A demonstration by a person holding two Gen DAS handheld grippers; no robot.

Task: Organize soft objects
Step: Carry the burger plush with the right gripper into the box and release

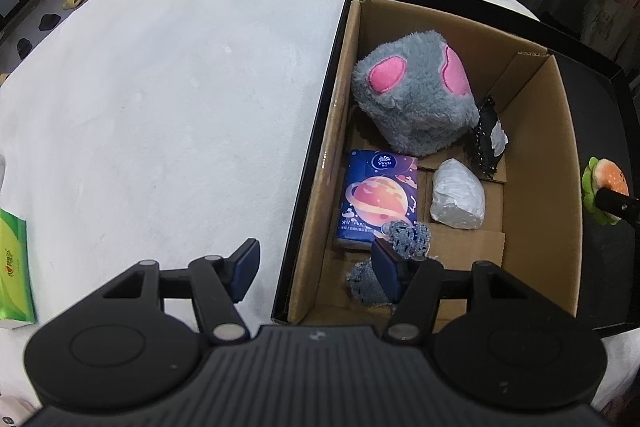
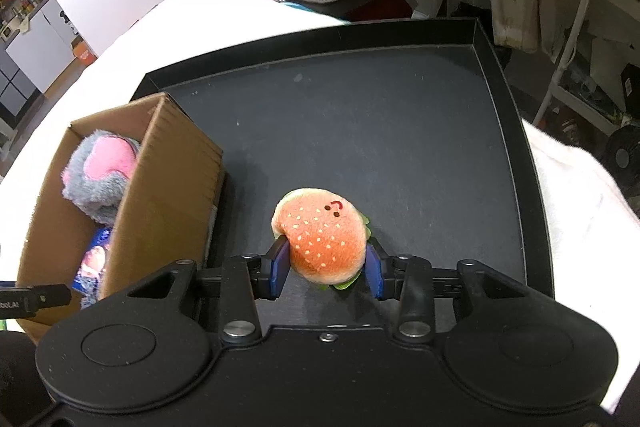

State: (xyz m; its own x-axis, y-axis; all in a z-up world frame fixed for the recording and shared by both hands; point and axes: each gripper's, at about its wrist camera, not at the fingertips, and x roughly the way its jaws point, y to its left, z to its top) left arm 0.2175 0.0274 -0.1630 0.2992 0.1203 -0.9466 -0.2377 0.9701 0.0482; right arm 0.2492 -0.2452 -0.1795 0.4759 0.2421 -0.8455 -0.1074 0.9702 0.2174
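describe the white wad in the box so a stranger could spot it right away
Find the cardboard box standing in the black tray. On its floor, right of the blue tissue pack and in front of the big grey plush, lies the white wad. It is the only plain, crumpled, whitish lump there, with no fur and no print.

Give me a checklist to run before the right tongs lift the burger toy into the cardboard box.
1. Right tongs around the burger toy: ok, a pad on each side.
2. Firm squeeze on toy: cannot tell.
3. Free space in the cardboard box: ok, bare floor along its right side.
4. Left tongs out of the way: not ok, open, one finger over the box's near end.
5. Grey plush blocks drop spot: ok, it sits at the far left.
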